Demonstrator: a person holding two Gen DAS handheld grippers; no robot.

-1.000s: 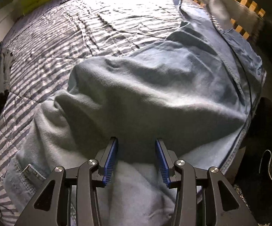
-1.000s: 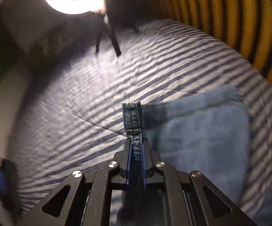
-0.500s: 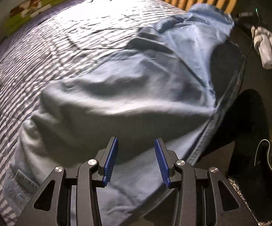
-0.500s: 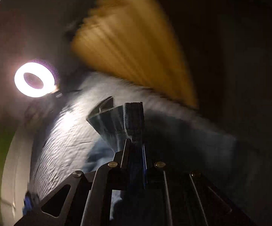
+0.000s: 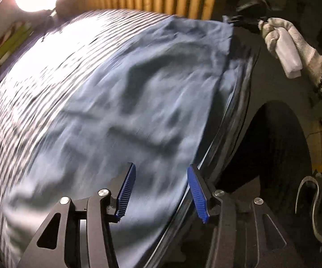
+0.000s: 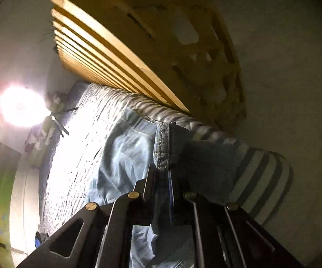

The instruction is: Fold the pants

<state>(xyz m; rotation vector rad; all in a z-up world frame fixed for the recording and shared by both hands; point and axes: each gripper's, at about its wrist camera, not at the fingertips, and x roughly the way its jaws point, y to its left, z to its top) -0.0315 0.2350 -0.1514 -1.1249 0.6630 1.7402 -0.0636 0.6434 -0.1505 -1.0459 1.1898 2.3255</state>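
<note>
Denim pants [image 6: 161, 143] hem clamped in right jaws

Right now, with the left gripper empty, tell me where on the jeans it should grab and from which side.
Take the jeans at the long side seam along the bed edge, coming down from above. That edge lies flat and straight, just ahead of the opening left gripper, which holds nothing. The right gripper already pinches the hem.

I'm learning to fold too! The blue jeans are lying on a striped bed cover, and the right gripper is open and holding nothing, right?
Not quite. The right gripper is shut on the jeans, pinching their stitched hem, as the right wrist view shows. They do lie on the striped bed cover.
</note>
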